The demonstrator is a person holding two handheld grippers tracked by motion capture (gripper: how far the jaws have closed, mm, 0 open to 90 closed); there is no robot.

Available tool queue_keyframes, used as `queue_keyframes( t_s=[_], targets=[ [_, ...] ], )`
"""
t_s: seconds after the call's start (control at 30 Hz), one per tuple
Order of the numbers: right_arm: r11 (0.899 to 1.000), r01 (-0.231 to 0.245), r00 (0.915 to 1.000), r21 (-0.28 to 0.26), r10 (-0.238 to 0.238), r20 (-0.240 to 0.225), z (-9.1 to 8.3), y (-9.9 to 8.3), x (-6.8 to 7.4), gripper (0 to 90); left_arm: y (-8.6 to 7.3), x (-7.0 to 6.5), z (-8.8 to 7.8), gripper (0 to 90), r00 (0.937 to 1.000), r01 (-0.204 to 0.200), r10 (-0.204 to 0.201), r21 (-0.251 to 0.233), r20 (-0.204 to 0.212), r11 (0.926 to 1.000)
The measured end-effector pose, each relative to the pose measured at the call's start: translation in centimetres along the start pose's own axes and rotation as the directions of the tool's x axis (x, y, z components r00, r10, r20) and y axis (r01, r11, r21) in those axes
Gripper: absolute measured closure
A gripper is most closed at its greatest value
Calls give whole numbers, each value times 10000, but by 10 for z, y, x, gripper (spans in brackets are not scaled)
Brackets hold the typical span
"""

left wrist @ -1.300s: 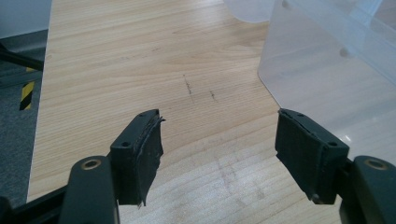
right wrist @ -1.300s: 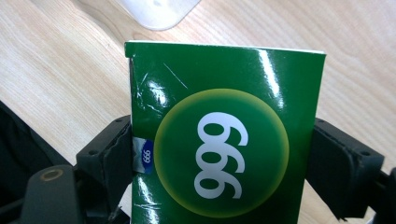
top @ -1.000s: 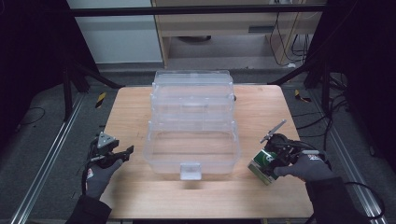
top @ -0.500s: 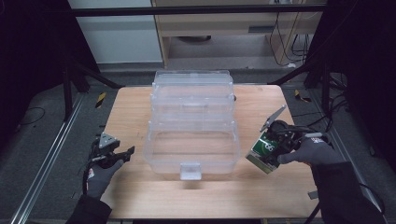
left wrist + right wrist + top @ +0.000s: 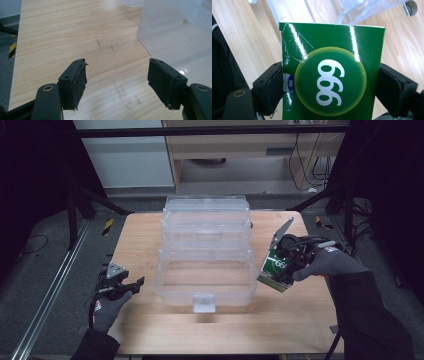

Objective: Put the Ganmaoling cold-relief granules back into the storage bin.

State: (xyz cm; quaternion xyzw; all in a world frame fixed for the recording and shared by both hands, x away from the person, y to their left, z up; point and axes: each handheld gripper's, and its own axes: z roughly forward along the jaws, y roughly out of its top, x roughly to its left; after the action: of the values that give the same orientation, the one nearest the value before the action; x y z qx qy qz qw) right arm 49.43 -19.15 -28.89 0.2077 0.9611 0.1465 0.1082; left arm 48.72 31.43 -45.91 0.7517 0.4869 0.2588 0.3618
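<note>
right gripper [image 5: 270,270]: jaws clamped on both sides of green box [image 5: 275,268], held just off right wall of clear bin [image 5: 205,297] | clear bin: front compartment looked empty | left gripper [image 5: 131,284]: jaws wide apart, holding nothing, above table [image 5: 145,240], left of bin

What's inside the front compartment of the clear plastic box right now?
The clear plastic box shows nothing in its open front compartment, just its see-through floor. The green carton is outside it, clamped in the right gripper. Glare hides the rear tiers' contents.
</note>
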Motion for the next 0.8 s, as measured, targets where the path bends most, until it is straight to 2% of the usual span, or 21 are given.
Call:
queue_keyframes(
  t_s=[0.1, 0.27, 0.4, 0.53, 0.8],
  targets=[
    [9987, 499, 9988, 132, -499, -9, 0, 9, -2, 172, 0, 0, 0, 304, 10000, 6, -6, 9, 17, 10000],
    [9940, 1074, 9940, 209, -1069, -226, 2, 21, -1, 172, 0, -1, 1, 303, 10000, -1, 1, 31, 42, 10000],
    [9880, 1537, 9873, 154, -1529, -439, 4, 31, 1, 172, 0, -1, 1, 302, 10000, 1, -1, 15, 60, 10000],
    [9773, 2108, 9761, 213, -2093, -583, 7, 41, 2, 171, 0, -1, 0, 302, 10000, 3, -3, 7, 63, 10000],
    [9619, 2724, 9587, 244, -2692, -920, 15, 59, 3, 172, 1, -1, 0, 302, 10000, -1, 1, 1, 86, 10000]
  ],
)
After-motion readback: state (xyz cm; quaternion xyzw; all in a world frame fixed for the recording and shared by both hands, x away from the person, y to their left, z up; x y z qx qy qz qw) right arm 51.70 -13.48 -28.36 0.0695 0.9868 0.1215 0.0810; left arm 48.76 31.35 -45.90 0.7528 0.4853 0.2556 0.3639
